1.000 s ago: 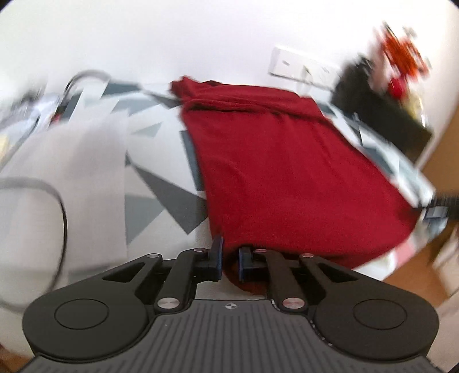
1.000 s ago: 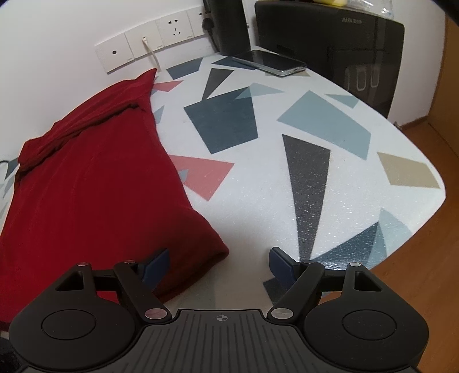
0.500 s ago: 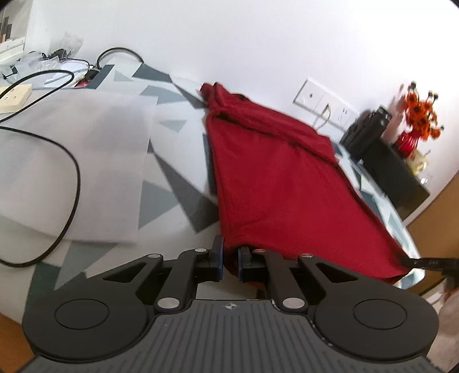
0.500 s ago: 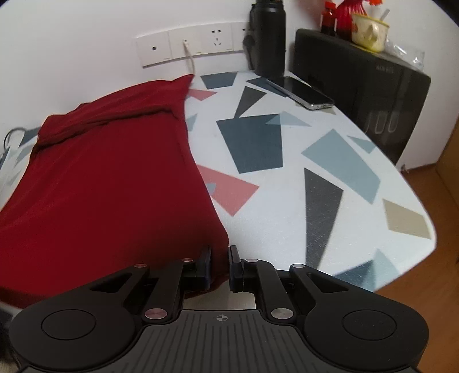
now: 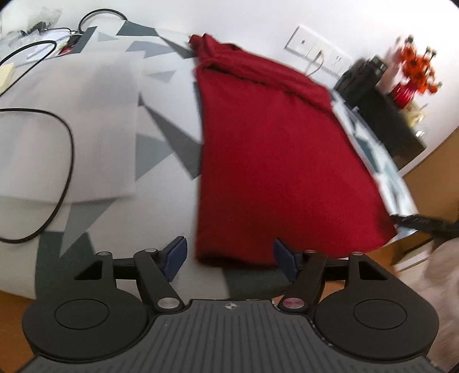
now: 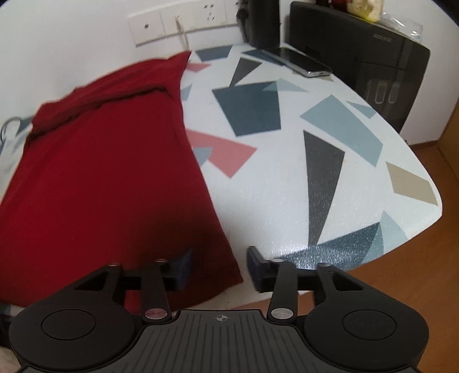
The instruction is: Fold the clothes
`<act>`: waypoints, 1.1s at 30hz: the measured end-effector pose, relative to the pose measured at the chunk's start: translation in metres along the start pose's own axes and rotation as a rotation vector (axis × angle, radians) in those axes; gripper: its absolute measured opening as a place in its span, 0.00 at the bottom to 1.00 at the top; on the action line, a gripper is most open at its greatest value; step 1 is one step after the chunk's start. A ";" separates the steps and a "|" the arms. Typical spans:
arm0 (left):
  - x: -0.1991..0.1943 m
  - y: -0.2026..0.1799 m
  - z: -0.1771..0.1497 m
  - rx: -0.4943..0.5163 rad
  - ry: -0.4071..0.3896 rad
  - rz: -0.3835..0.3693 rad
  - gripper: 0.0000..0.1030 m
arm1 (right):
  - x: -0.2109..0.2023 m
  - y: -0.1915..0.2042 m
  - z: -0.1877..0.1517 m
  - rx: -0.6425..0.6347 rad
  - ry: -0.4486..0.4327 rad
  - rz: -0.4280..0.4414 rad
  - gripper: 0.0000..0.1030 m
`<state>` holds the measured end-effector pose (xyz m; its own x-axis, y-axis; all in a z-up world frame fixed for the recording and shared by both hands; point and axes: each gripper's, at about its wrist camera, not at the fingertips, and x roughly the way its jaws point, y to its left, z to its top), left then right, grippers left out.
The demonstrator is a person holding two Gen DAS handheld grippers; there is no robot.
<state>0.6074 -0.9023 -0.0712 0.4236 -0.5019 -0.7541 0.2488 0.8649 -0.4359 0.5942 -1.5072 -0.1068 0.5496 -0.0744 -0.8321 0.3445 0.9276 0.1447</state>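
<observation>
While both tools stand with their jaws spread and nothing held, the red garment (image 5: 275,160) lies flat on the patterned table (image 6: 301,160) straight ahead of them, stretching away toward the wall outlets (image 6: 183,20). Between the fingers of the left gripper (image 5: 229,255) sits the garment's near left corner, its edge running just inside the left blue pad, with a black cable (image 5: 67,160) looping well off to the left. Ahead of the right gripper (image 6: 219,265) the near right corner lies between the pads, and a phone (image 6: 305,61) rests far ahead to the right.
</observation>
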 end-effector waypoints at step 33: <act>0.080 -0.048 0.017 0.210 0.100 0.382 1.00 | 0.033 0.030 -0.005 -0.115 -0.068 -0.052 0.91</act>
<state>0.6443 -0.9839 -0.1021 0.4354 -0.1350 -0.8900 0.2671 0.9635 -0.0155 0.6194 -1.4800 -0.1327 0.5850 -0.1449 -0.7980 0.2870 0.9572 0.0366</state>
